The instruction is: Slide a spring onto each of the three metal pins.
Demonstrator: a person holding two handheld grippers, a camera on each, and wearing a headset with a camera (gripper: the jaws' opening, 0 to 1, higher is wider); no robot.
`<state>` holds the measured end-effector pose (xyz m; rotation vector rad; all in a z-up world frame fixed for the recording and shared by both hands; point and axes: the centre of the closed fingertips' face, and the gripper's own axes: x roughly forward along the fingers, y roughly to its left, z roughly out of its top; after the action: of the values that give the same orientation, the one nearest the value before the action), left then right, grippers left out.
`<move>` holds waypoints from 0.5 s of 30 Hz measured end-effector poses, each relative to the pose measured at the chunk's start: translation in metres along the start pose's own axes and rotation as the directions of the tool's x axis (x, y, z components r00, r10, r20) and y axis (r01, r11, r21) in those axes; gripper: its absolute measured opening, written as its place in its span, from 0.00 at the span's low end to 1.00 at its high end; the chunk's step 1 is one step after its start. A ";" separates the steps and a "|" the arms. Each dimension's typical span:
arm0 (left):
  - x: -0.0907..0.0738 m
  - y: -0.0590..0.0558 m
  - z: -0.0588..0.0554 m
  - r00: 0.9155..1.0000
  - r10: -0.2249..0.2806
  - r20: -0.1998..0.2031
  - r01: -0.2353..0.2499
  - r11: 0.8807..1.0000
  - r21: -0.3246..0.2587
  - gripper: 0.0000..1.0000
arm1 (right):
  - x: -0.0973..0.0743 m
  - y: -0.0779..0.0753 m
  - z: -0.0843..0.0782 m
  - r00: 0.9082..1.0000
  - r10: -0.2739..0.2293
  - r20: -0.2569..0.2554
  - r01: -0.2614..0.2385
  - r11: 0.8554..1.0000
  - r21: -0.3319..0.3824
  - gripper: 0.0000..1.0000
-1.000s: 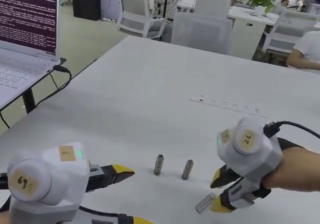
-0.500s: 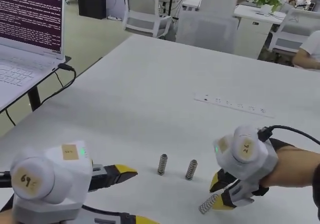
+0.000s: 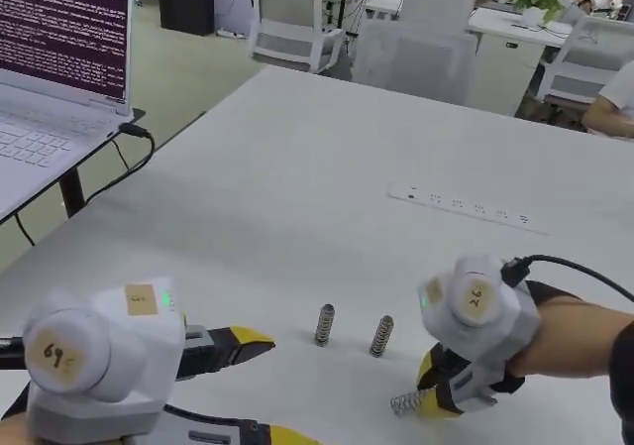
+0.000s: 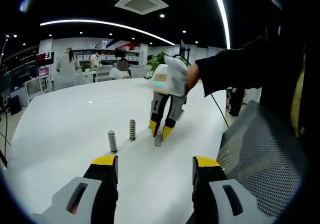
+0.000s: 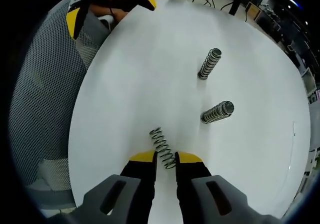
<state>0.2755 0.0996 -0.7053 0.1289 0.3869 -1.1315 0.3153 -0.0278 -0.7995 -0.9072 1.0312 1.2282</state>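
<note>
Two grey metal coils stand upright on the white table, side by side with a small gap: the first spring (image 3: 325,324) and the second spring (image 3: 381,335). Each sits on a pin whose flat round head (image 5: 228,106) shows at the top. The third spring (image 3: 406,400) is near them, lying almost level. One end is pinched between the jaws of the right gripper (image 3: 431,397), and the rest of the coil sticks out free beyond the yellow tips.

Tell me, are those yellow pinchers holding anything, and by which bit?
The right gripper pinches a spring by one end, with the rest sticking out past its tips. The left gripper is open and holds nothing.
</note>
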 end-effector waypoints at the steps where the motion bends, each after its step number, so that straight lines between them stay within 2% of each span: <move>1: 0.000 0.000 0.000 1.000 -0.002 0.000 0.002 1.000 0.001 0.55 | 0.000 0.000 0.000 1.000 -0.001 0.000 0.001 1.000 0.003 0.12; 9: 0.001 -0.001 0.000 1.000 -0.010 -0.003 0.010 1.000 0.006 0.54 | 0.001 0.001 0.001 1.000 -0.010 -0.011 0.010 1.000 0.020 0.12; 11: 0.001 -0.001 0.000 1.000 -0.013 -0.004 0.014 1.000 0.009 0.54 | 0.001 0.001 0.002 1.000 -0.010 -0.014 0.010 0.999 0.042 0.12; 15: 0.002 -0.001 0.000 1.000 -0.018 -0.002 0.018 1.000 0.010 0.53 | 0.001 0.004 0.007 1.000 -0.001 0.012 0.000 0.994 0.106 0.12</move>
<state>0.2747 0.0977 -0.7057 0.1356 0.3852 -1.1514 0.3127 -0.0203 -0.7986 -0.8169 1.0762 1.1657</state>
